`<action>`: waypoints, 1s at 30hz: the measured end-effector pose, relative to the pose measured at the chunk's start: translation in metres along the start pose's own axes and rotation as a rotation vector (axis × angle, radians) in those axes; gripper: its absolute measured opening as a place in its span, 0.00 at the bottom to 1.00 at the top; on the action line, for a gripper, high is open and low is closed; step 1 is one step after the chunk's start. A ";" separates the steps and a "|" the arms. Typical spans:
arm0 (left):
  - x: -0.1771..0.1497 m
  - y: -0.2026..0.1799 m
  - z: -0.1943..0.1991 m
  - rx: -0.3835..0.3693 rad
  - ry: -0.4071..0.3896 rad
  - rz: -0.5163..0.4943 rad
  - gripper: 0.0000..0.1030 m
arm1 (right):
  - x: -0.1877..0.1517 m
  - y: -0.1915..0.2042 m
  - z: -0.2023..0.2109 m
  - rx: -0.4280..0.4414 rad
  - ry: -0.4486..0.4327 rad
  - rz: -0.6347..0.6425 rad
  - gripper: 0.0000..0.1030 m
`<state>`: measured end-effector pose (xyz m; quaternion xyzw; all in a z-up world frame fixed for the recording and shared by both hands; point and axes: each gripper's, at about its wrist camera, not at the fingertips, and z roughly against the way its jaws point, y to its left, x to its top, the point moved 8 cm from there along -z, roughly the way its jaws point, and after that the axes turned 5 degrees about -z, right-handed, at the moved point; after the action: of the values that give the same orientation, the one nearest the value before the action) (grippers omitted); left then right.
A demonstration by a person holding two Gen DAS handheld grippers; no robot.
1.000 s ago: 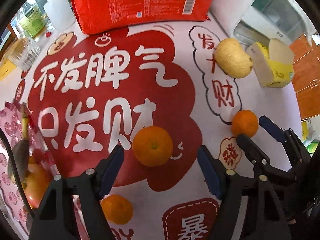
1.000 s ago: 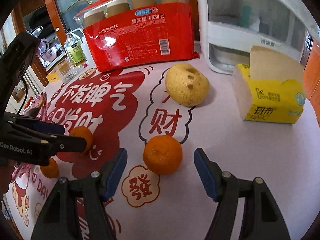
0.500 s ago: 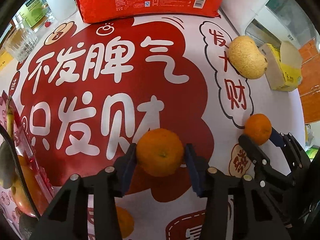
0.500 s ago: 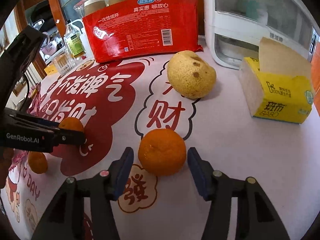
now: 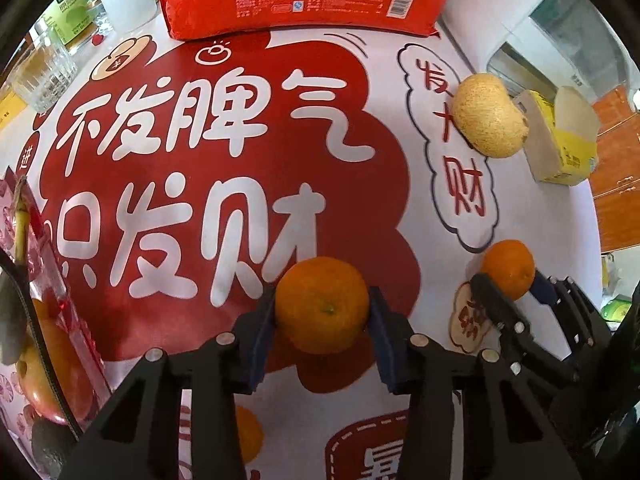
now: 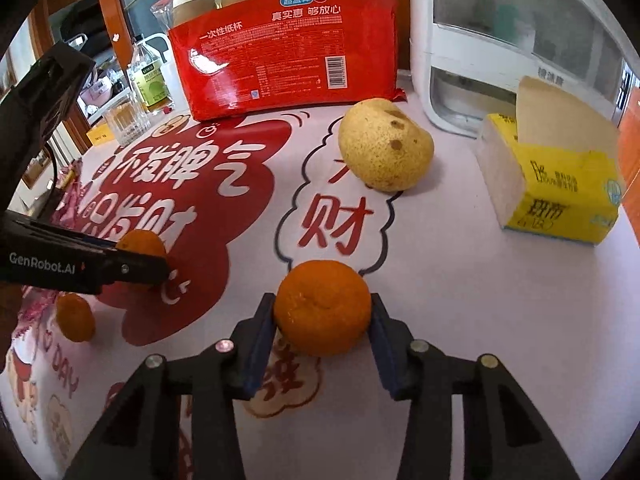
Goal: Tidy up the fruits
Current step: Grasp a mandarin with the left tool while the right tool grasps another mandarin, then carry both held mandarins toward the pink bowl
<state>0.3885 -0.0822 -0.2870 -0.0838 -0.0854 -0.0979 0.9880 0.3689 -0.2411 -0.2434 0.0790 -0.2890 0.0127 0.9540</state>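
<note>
My left gripper (image 5: pixel 322 320) is shut on an orange mandarin (image 5: pixel 322 304) over the red and white tablecloth (image 5: pixel 200 80). My right gripper (image 6: pixel 322 320) is shut on a second mandarin (image 6: pixel 322 306); it also shows in the left wrist view (image 5: pixel 509 266). A third mandarin (image 6: pixel 74 317) lies loose on the cloth, partly hidden below the left fingers (image 5: pixel 248 434). A yellow pear-like fruit (image 6: pixel 384 145) lies further back. A pink patterned tray (image 5: pixel 48 280) at the far left holds an apple (image 5: pixel 40 376) and dark fruit.
A red pack of paper cups (image 6: pixel 288 52) stands at the back. A yellow tissue box (image 6: pixel 556 184) and a white appliance (image 6: pixel 500 40) are at the right. A glass (image 5: pixel 40 76) and bottles (image 6: pixel 150 76) stand at the back left.
Both grippers went from open around their mandarins to shut on them. The left mandarin is now pinched between the blue pads, as is the right one.
</note>
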 end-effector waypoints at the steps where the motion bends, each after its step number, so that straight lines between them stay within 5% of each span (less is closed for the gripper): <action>1: -0.001 -0.002 0.002 -0.003 -0.003 -0.002 0.40 | -0.002 0.002 0.003 0.001 0.002 -0.001 0.43; 13: -0.027 -0.019 0.046 -0.032 -0.022 -0.033 0.40 | -0.038 0.035 0.045 0.040 0.010 -0.024 0.43; 30: -0.113 -0.018 0.128 -0.037 -0.066 -0.080 0.41 | -0.087 0.081 0.109 0.049 -0.006 -0.008 0.43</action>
<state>0.2559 -0.0556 -0.1810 -0.1019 -0.1196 -0.1361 0.9782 0.2313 -0.1763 -0.1906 0.1036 -0.2910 0.0158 0.9510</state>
